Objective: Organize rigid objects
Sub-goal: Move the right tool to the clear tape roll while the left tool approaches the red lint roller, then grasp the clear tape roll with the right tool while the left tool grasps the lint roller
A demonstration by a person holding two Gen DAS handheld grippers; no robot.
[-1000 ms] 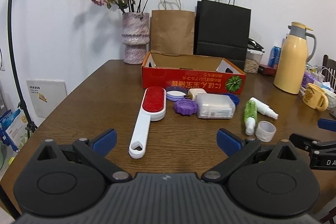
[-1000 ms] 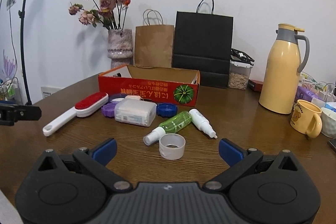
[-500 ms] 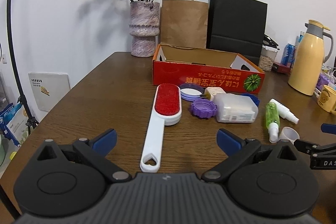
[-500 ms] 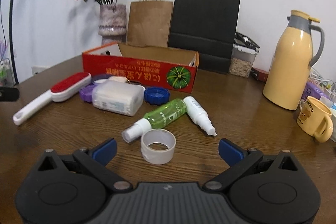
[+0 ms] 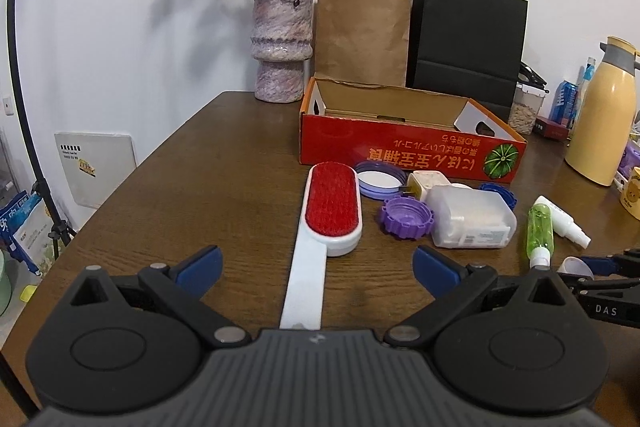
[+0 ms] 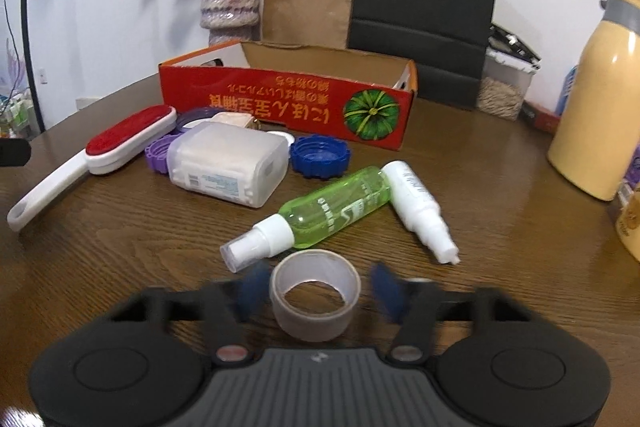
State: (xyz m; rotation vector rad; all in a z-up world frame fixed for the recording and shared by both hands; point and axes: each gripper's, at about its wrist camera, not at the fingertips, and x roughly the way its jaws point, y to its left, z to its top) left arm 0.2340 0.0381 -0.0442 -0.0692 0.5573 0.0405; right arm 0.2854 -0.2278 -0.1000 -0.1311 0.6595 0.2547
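Translucent tape roll (image 6: 315,297) is sitting between the closing right gripper (image 6: 316,291) jaws (blurred, contact unclear); thin wall risking squirting out. Left gripper (image 5: 317,261) is gaping wide over the lint brush (image 5: 318,239).

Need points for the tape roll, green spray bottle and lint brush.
tape roll (image 6: 314,311), right wrist view, on its front outer wall.
green spray bottle (image 6: 340,207), right wrist view, on the middle of its green body.
lint brush (image 5: 332,203), left wrist view, on the red pad of its head.

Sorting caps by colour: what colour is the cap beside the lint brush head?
Purple cap, clearest in the left wrist view.
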